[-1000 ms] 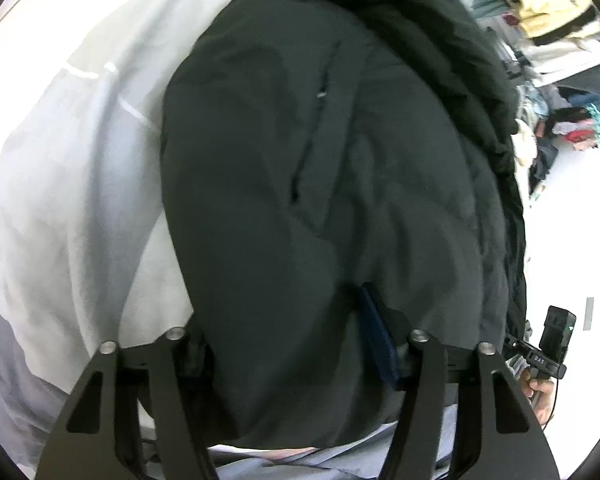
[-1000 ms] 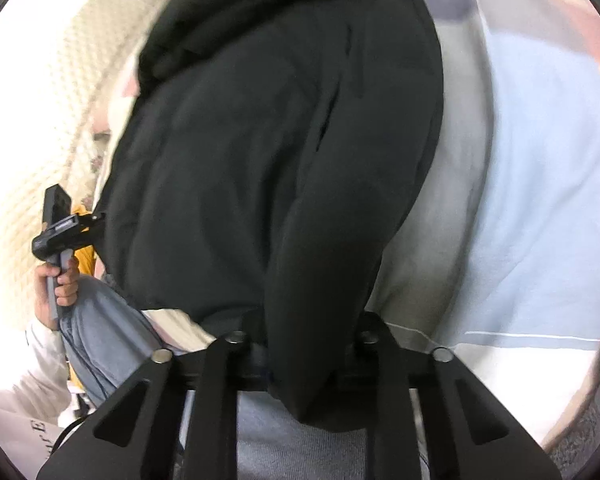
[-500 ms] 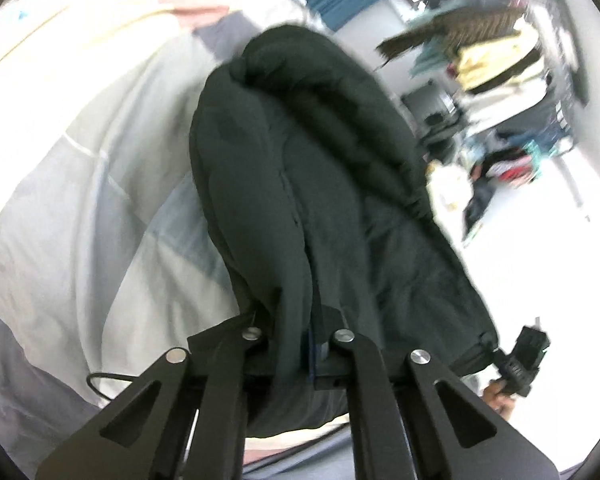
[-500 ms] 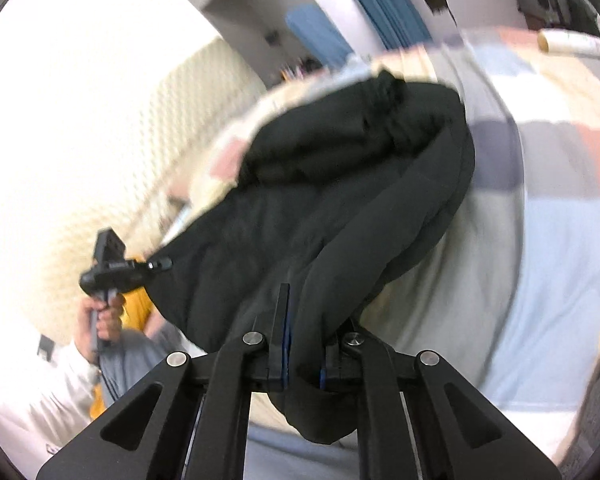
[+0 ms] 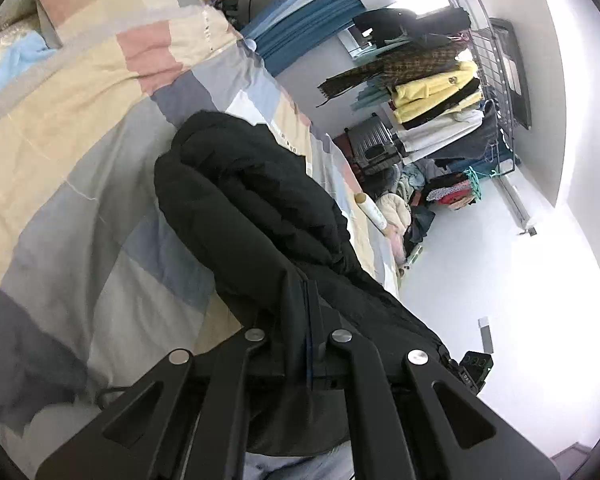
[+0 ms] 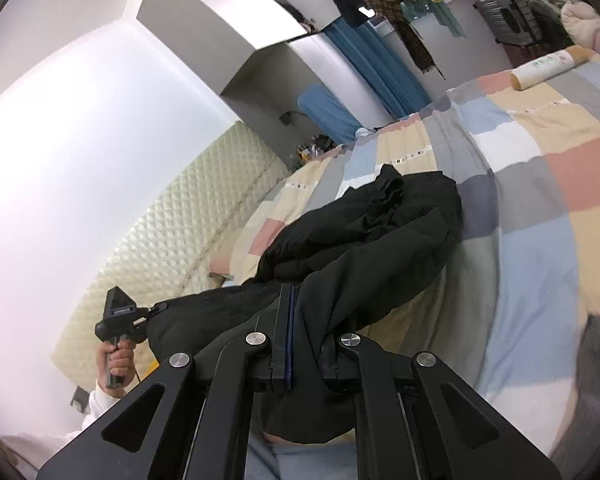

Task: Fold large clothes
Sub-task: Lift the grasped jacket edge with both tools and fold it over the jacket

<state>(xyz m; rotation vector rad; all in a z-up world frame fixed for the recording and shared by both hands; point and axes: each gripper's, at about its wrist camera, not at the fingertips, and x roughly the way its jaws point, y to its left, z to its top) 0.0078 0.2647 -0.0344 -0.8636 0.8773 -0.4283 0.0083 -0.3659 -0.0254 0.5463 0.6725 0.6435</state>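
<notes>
Both grippers closed on the black jacket [image 5: 260,208] and lifted its edge.

Each scene is viewed from a wrist fisheye close behind its own gripper, angled slightly downward. The left view is faced along the black jacket [image 5: 260,216] toward a clothes rack [image 5: 440,80]; the right toward a padded headboard [image 6: 172,264]. The jacket and checked bedspread [image 5: 80,160] are shared.
</notes>
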